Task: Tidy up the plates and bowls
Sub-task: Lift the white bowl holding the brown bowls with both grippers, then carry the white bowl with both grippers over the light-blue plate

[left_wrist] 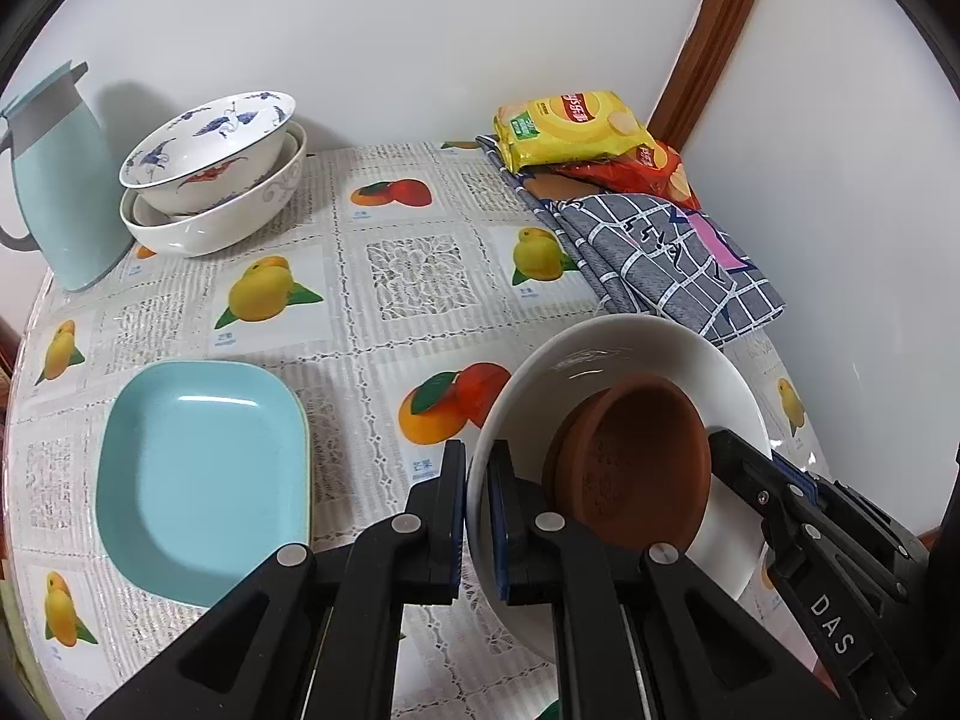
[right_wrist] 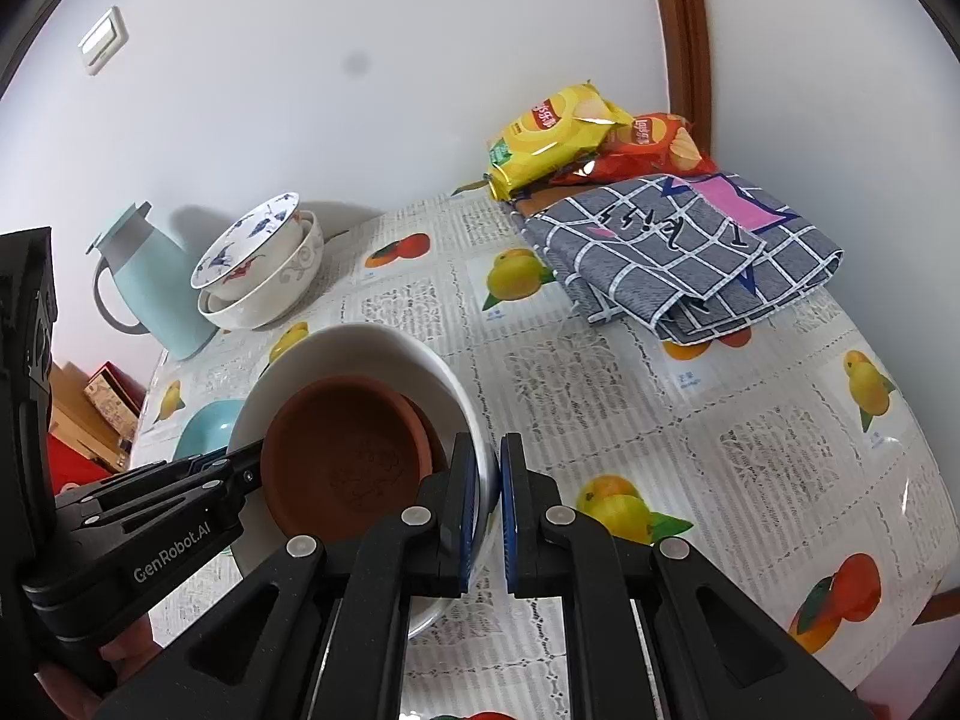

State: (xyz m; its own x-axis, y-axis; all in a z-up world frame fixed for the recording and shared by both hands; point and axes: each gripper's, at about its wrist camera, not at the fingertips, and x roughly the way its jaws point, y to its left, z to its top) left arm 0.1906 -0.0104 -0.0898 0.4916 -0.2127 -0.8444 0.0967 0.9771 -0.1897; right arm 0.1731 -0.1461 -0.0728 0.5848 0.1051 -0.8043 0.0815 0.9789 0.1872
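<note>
A white bowl (left_wrist: 636, 354) holds brown clay saucers (left_wrist: 642, 456) and is tilted above the table. My left gripper (left_wrist: 477, 516) is shut on the bowl's left rim. My right gripper (right_wrist: 489, 510) is shut on the opposite rim of the white bowl (right_wrist: 360, 342); its black body shows in the left wrist view (left_wrist: 798, 516). The brown saucers (right_wrist: 348, 456) lean inside the bowl. A light blue rectangular plate (left_wrist: 204, 474) lies on the table left of the bowl. Two stacked patterned bowls (left_wrist: 216, 174) stand at the back left.
A light blue jug (left_wrist: 54, 180) stands by the stacked bowls. A folded grey checked cloth (left_wrist: 666, 252) and yellow and red chip bags (left_wrist: 570, 132) lie at the back right by the wall. The fruit-print tablecloth (left_wrist: 414, 276) covers the table.
</note>
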